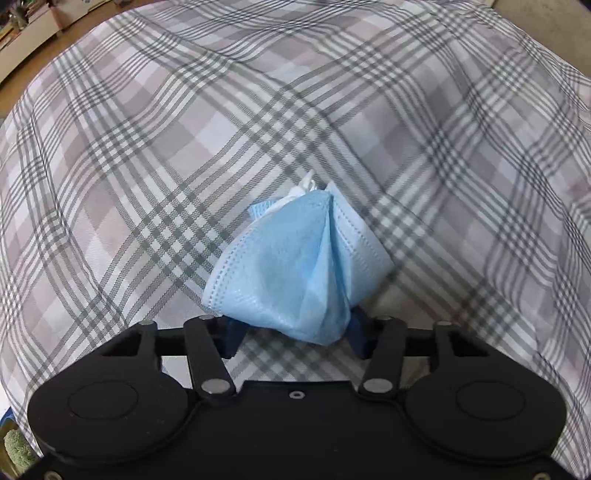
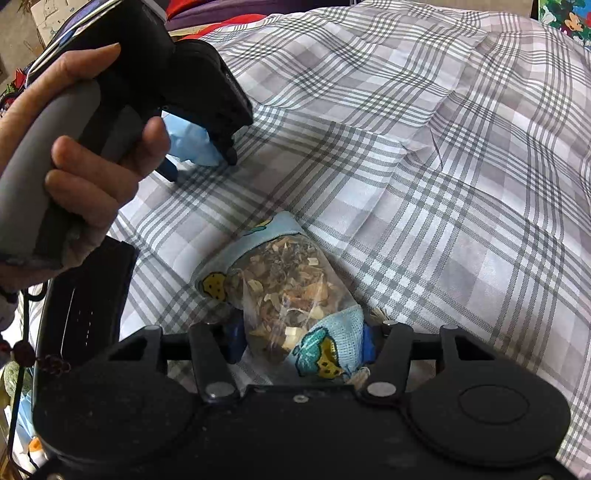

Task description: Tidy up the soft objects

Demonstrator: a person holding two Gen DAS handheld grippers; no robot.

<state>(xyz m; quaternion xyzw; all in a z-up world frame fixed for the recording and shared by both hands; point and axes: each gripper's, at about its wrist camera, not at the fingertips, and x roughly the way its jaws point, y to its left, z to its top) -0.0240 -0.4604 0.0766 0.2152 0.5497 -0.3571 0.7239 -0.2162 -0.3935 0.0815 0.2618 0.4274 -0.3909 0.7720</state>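
My left gripper [image 1: 295,328] is shut on a crumpled light blue face mask [image 1: 291,266], held just above the grey plaid bedsheet [image 1: 147,166]. The mask hides the fingertips. In the right wrist view the left gripper [image 2: 201,162] shows at upper left with the mask [image 2: 192,144] in it, held by a hand. My right gripper [image 2: 299,339] is shut on a clear sachet of dried herbs [image 2: 288,288] with blue cartoon-print cloth ends, held low over the plaid sheet [image 2: 443,184].
A black flat device [image 2: 85,295] lies on the sheet at the left. Red and purple fabric [image 2: 229,14] lies beyond the sheet's far edge. A colourful cartoon print [image 2: 565,16] sits at the top right. A wooden floor and furniture [image 1: 33,33] lie past the bed.
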